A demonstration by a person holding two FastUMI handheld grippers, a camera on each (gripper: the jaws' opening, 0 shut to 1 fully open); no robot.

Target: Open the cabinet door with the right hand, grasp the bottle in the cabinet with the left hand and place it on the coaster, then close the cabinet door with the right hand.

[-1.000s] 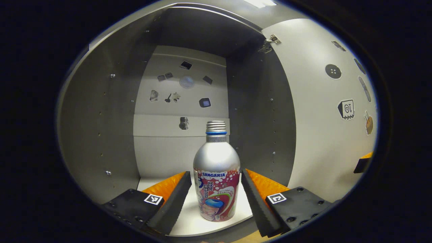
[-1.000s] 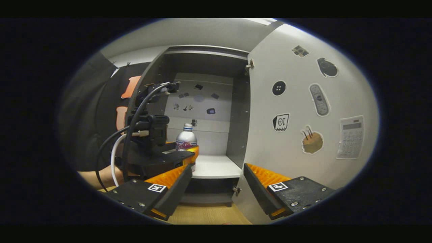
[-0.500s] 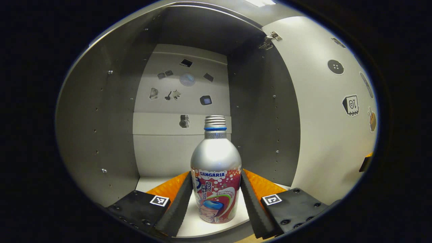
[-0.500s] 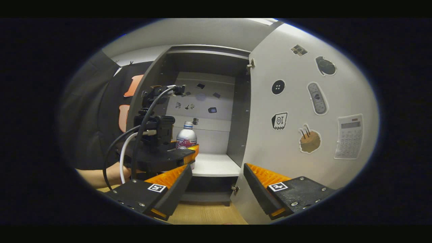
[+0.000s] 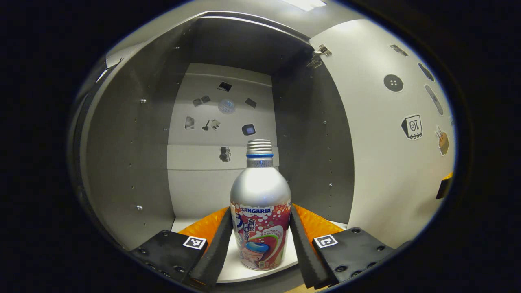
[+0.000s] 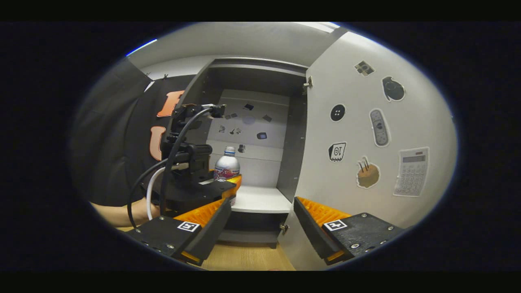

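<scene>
Bottle (image 5: 260, 211) stands upright between the left gripper (image 5: 260, 248) fingers — both pressing its sides. Right gripper (image 6: 262, 228) hangs wide, empty, near the open cabinet door (image 6: 366, 134).

Our left gripper view sits close, facing straight into the cabinet (image 5: 134, 162); our right gripper view looks from farther back; both share the bottle (image 5: 260, 211) and door (image 6: 366, 134).
</scene>
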